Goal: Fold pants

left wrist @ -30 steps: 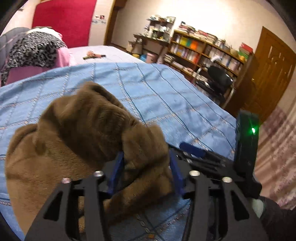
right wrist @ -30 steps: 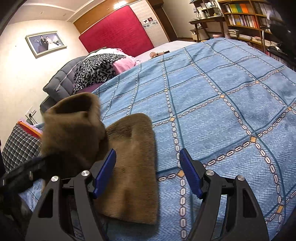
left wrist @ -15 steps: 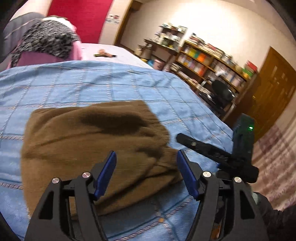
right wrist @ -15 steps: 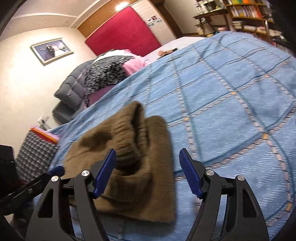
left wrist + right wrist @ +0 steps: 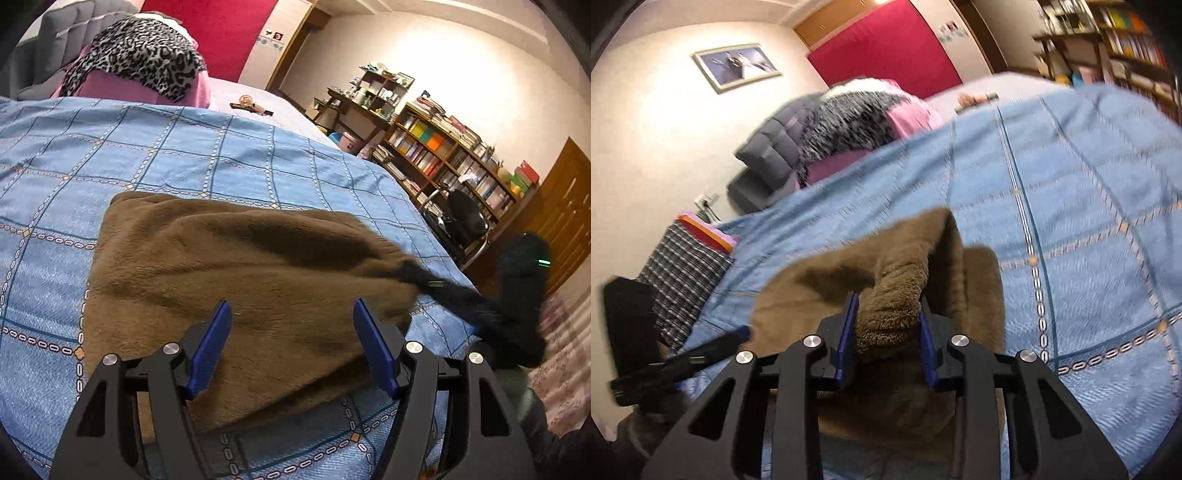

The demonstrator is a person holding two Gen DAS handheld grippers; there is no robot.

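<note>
The brown fleece pants lie folded on the blue checked bedspread. My left gripper is open and empty, hovering just above the near edge of the pants. My right gripper is shut on a bunched fold of the pants at their right end. It shows in the left wrist view as a blurred dark arm touching the pants' right edge. The left gripper shows at the lower left of the right wrist view.
A leopard-print and pink pile of bedding sits at the head of the bed. A small object lies on the far sheet. A bookshelf, a black chair and a wooden door stand right. A checked bag is beside the bed.
My left gripper let go of the pants and opened, and the raised fold dropped flat. My right gripper went from open to shut on the pants' right end.
</note>
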